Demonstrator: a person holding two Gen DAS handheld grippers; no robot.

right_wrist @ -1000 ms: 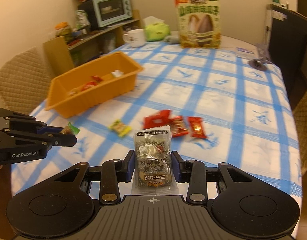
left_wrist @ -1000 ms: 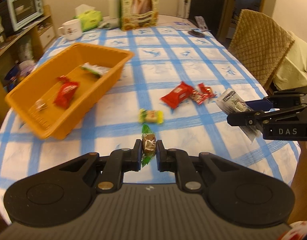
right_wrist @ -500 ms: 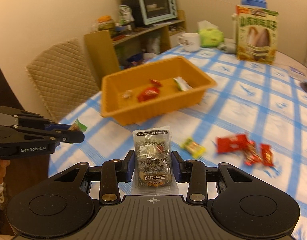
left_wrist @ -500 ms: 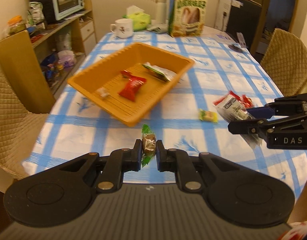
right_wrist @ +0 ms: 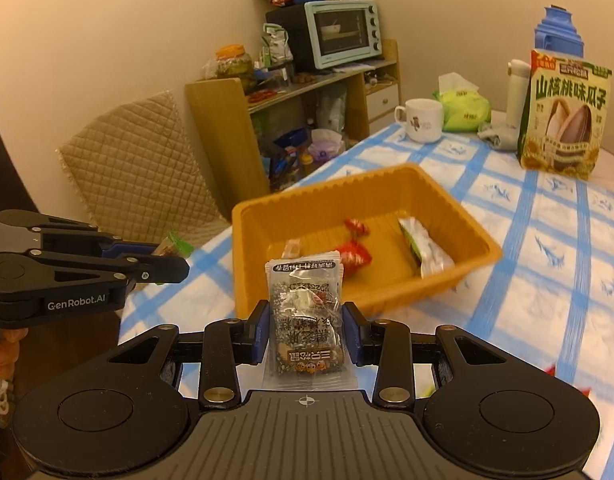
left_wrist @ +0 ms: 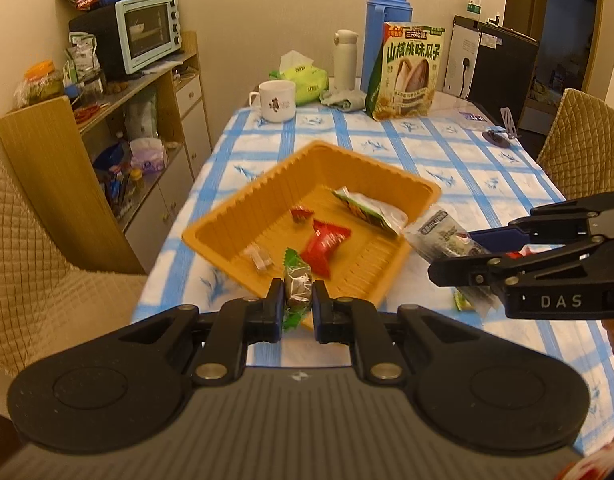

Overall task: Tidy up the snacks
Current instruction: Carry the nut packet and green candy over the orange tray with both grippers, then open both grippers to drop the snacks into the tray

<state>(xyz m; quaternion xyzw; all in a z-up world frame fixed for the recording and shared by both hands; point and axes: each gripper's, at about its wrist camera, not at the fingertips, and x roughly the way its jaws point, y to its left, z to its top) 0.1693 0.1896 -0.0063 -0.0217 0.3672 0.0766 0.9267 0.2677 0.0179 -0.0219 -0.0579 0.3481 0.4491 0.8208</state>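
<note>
Now carrying step: left tool clamps small green-wrapped candy, right tool grips clear sesame-snack packet. Both hang near orange bin on desk; bin holds red packets, green-white pouch. Next, likely: bring each over bin interior, spread fingers, drop snacks clear of rim.

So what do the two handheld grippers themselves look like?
Both are matte black, with ribbed grey bases, round side lobes, brass-coloured pivot pins and blue-padded fingers. The left gripper is marked GenRobot.AI on its side, the right gripper reads DAS.
</note>
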